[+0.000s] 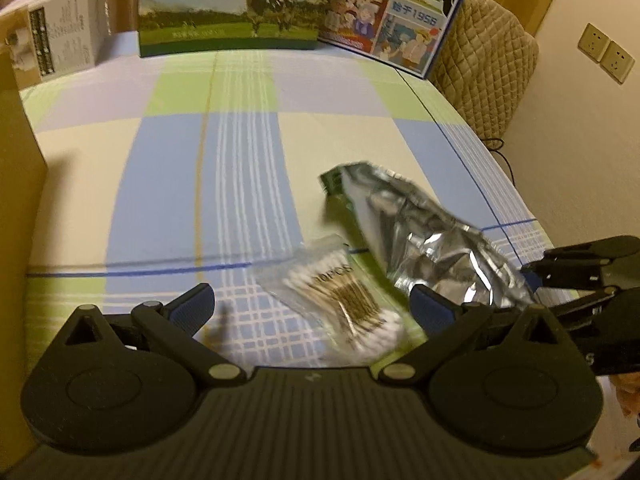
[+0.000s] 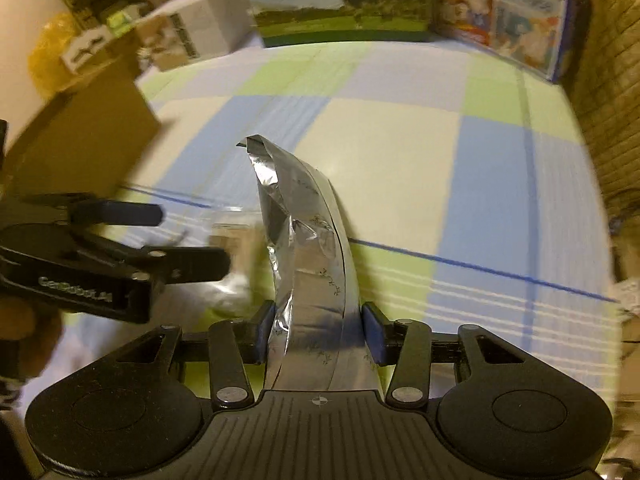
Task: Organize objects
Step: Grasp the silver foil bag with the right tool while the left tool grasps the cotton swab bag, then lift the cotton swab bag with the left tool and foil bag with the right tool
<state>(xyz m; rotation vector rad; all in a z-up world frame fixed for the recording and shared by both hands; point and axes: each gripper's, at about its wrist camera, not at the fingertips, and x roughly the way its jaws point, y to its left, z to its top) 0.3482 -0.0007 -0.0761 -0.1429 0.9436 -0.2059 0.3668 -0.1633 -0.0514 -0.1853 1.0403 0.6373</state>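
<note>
Right wrist view: the right gripper (image 2: pixel 318 332) has its jaws clenched on a crinkly foil pouch (image 2: pixel 304 240), light and floppy, held by its near end above the checked tabletop (image 2: pixel 400 152). The left gripper (image 1: pixel 312 304) is spread wide over a slippery cotton-swab bag (image 1: pixel 340 300); pinch its middle.

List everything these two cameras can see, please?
foil bag: one, silver, clamped in the right gripper above the table
cotton swab packet: one, clear, lying on the cloth
tablecloth: one, blue, green and cream checks
milk cartons: two, picture-printed, far edge
white box: one, far left
cardboard box: one, brown, left side
chair: one, beige quilted cover, right
wall sockets: two, cream
left gripper: black, open over the packet
right gripper: black, shut
</note>
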